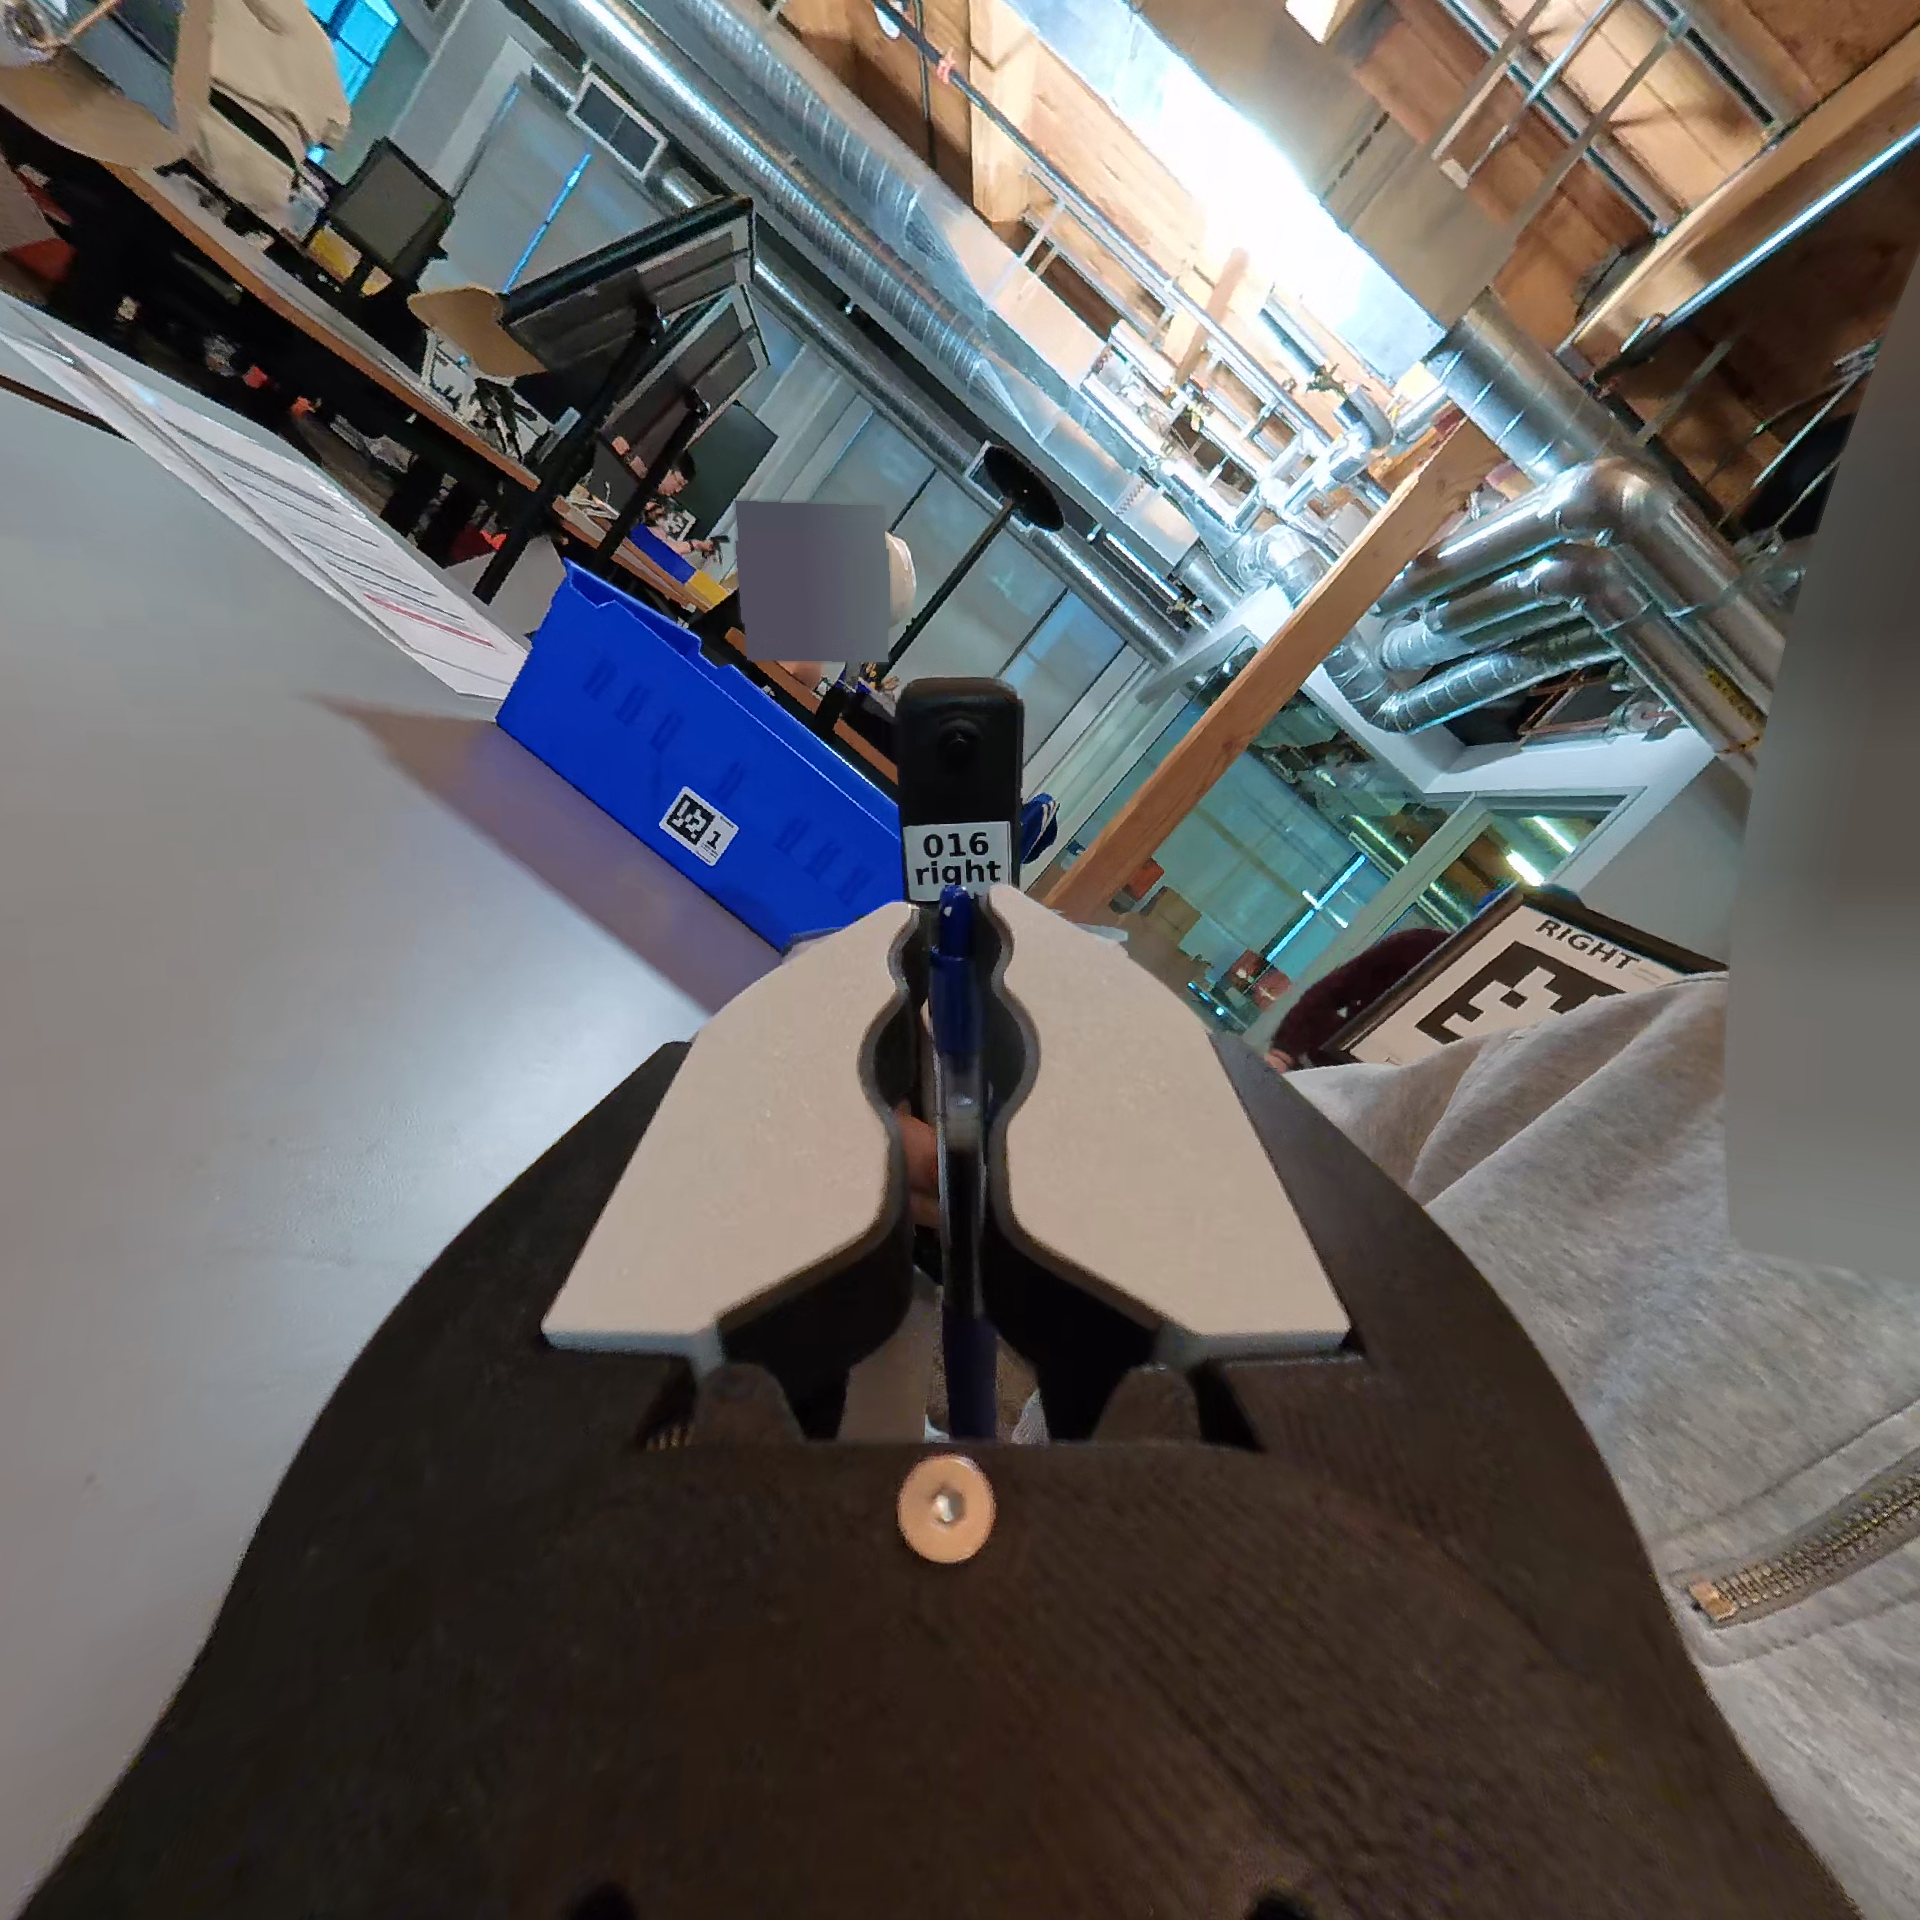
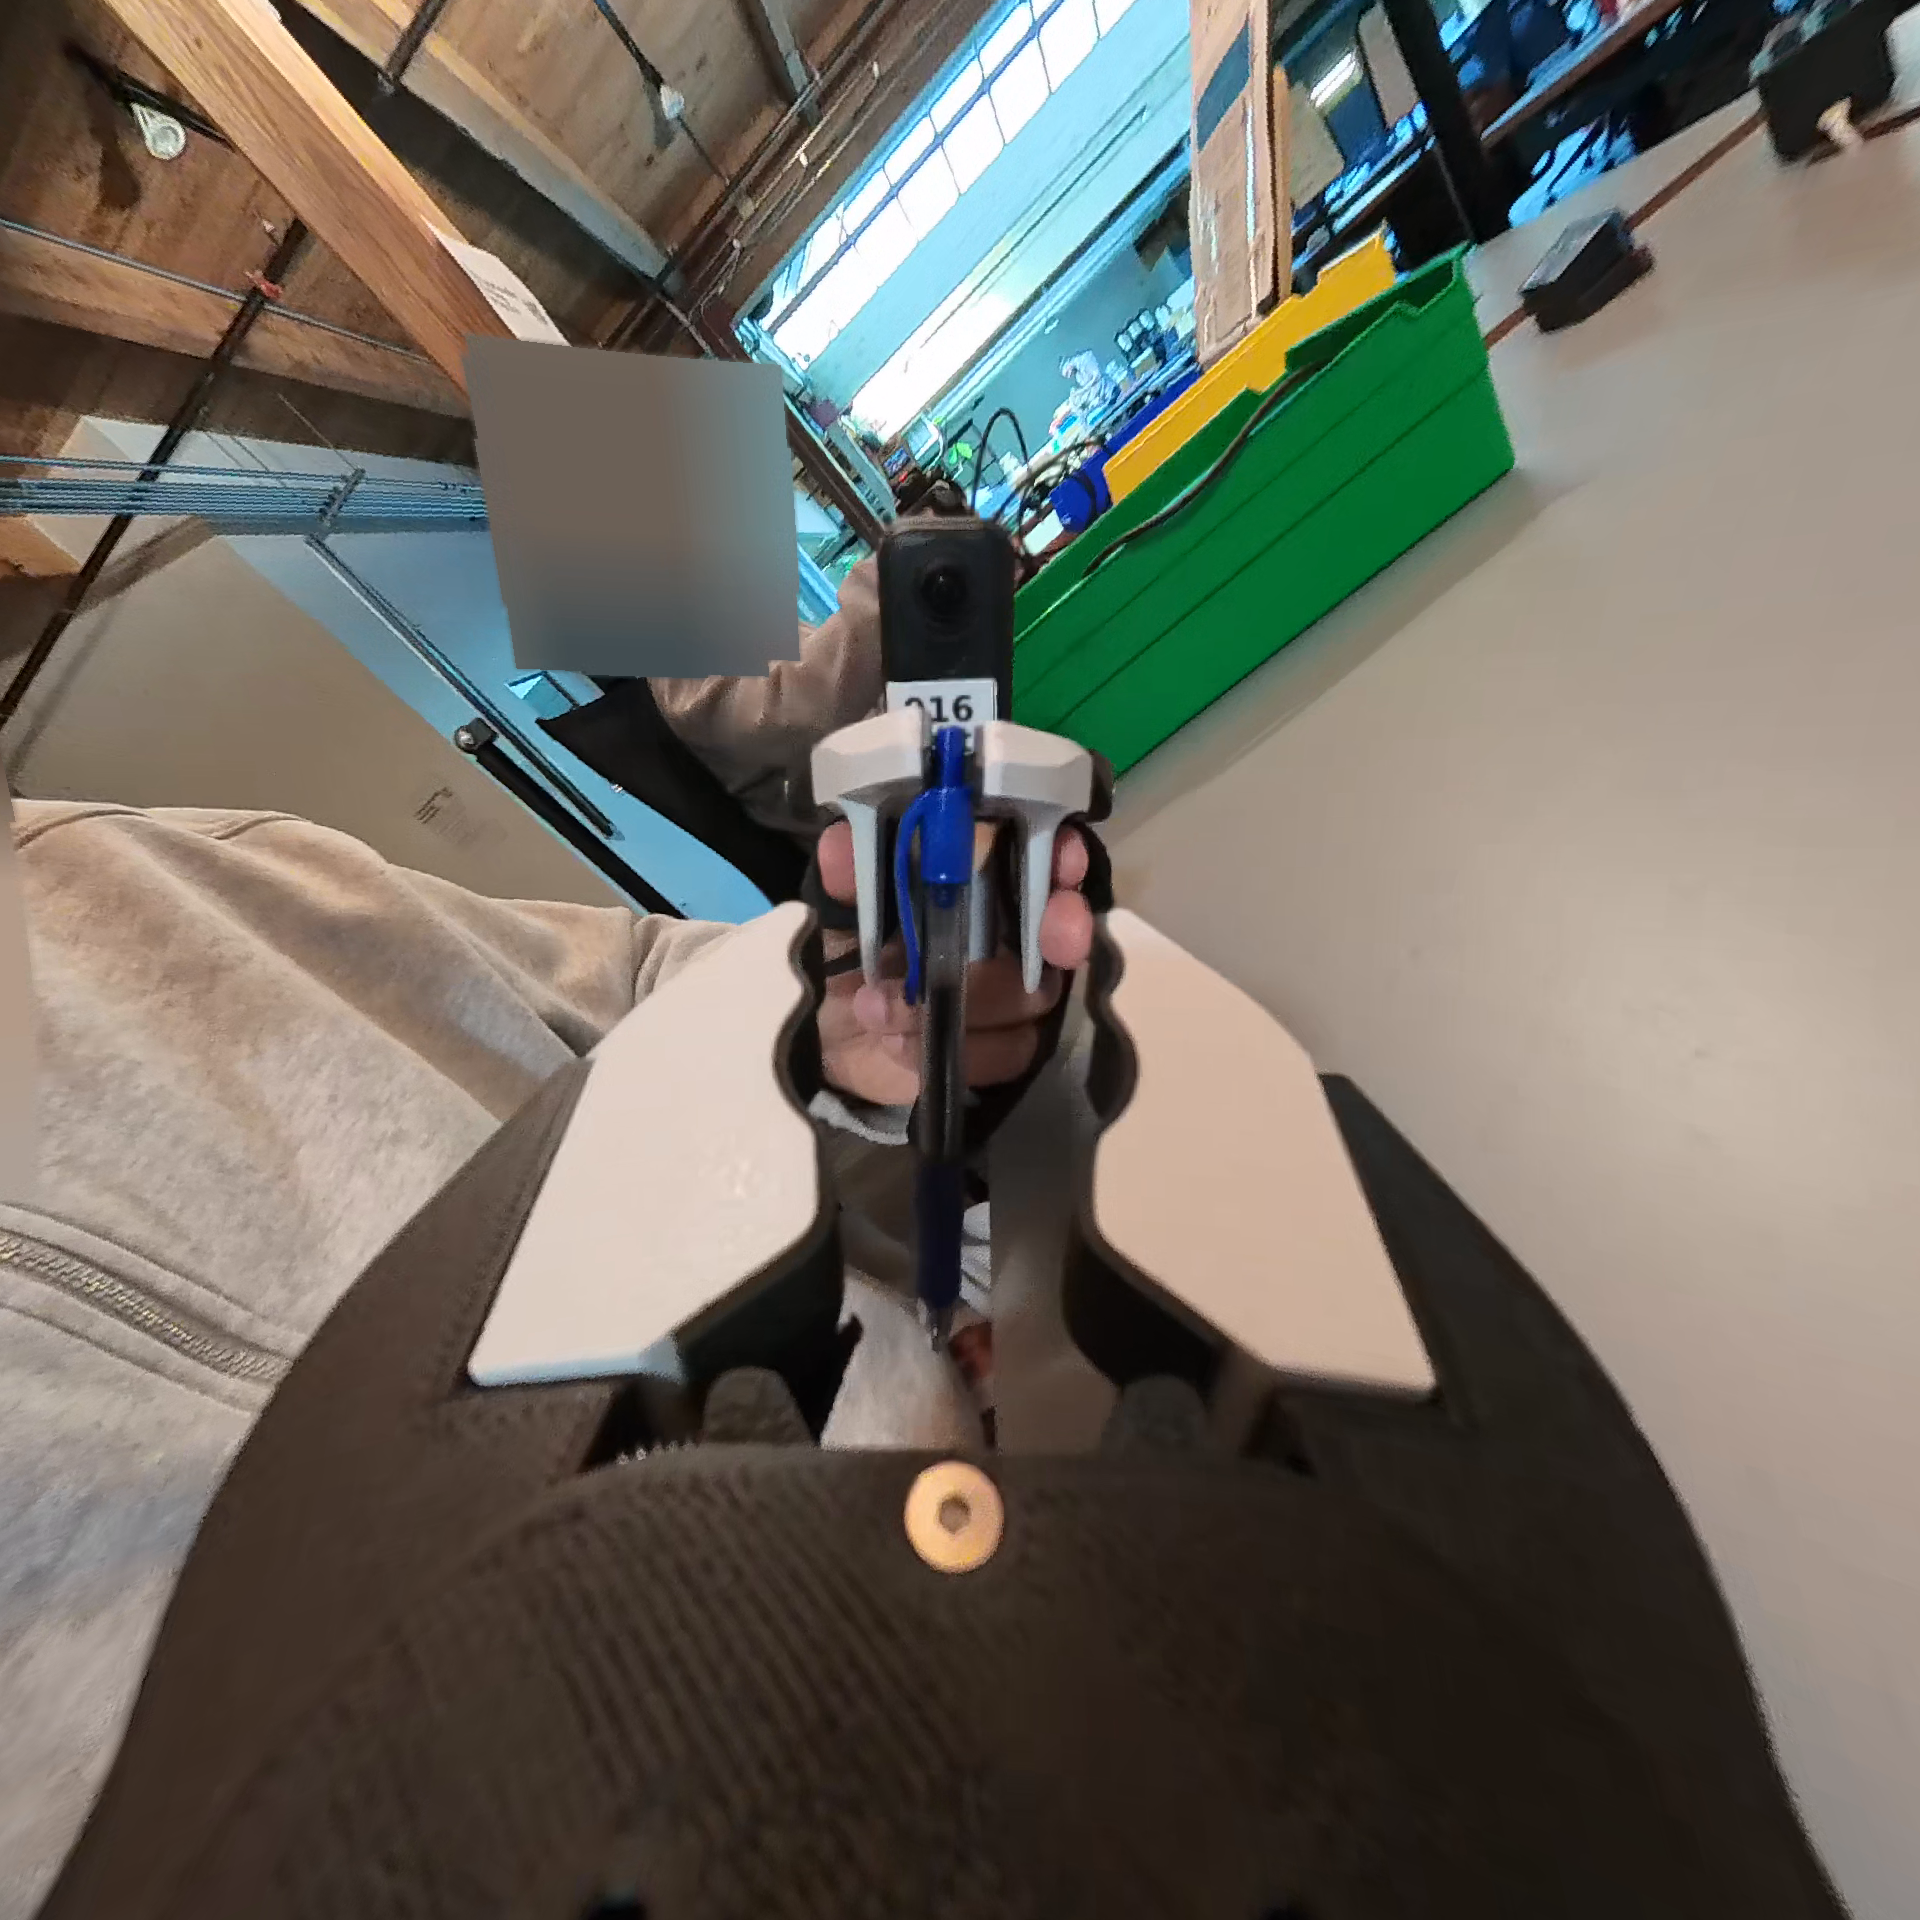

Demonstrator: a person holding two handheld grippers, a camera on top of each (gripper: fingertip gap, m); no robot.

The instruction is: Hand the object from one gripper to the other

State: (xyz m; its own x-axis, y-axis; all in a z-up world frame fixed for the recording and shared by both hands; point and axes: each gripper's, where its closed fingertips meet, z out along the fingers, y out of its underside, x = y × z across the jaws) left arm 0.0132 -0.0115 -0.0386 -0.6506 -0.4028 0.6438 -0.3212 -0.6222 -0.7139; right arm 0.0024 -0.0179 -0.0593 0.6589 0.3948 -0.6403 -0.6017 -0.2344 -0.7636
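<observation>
Your left gripper [image 1: 951,935], with its pale grey scalloped fingers, is clamped on the slim blue plastic pen [image 1: 958,1143], which runs lengthwise between them. Your right gripper [image 2: 954,997] is spread wide around that pen [image 2: 940,1039], its fingers [image 2: 686,1143] apart from the barrel. Beyond the pen, a green plastic bin [image 2: 1299,540] sits on the table [image 2: 1610,831].

The pen [image 1: 958,1143] tip lies hidden behind the left gripper [image 1: 954,925] body.
</observation>
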